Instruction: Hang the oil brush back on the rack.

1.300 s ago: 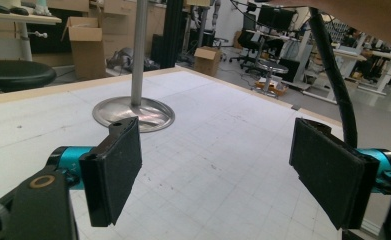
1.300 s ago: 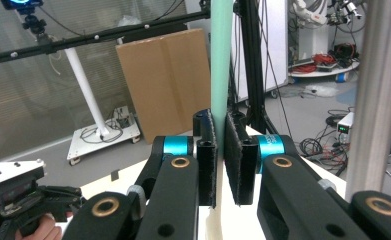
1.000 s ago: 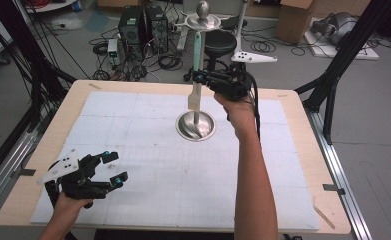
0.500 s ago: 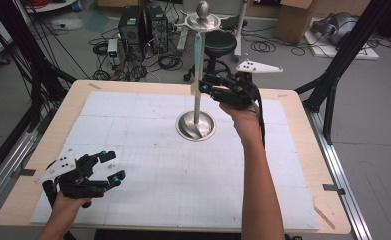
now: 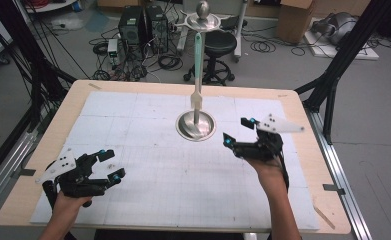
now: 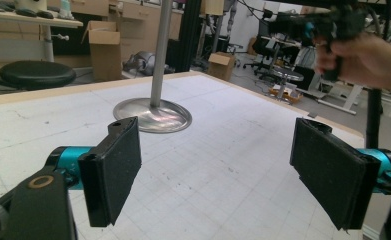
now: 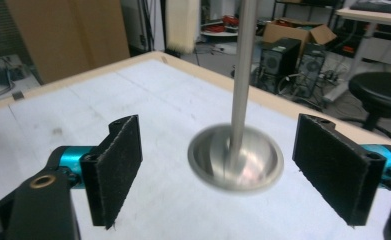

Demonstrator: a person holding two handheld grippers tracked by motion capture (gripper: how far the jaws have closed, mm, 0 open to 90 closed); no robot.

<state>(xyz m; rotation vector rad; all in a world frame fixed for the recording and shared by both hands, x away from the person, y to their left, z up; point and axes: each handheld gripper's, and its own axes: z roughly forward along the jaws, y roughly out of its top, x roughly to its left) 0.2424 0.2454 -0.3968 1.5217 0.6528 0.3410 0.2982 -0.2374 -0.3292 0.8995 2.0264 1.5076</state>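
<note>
both claws wide, holding nothing. bare white table [image 5: 148, 200] lies around the left claw [image 5: 112, 165]. the right claw [image 5: 238, 132] hangs just beside the stand [image 5: 196, 124].

Even bright indoor light; stand base [image 7: 235, 157] motion-blurred, bg soft.

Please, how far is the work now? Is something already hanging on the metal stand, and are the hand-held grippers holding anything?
Looks done: a teal-handled utensil hangs from the metal stand, apparently on its top arms. In hand: nothing; the right hand-held gripper and the left hand-held gripper are both open and empty. Left: nothing else lies on the table, so the job may be finished.
</note>
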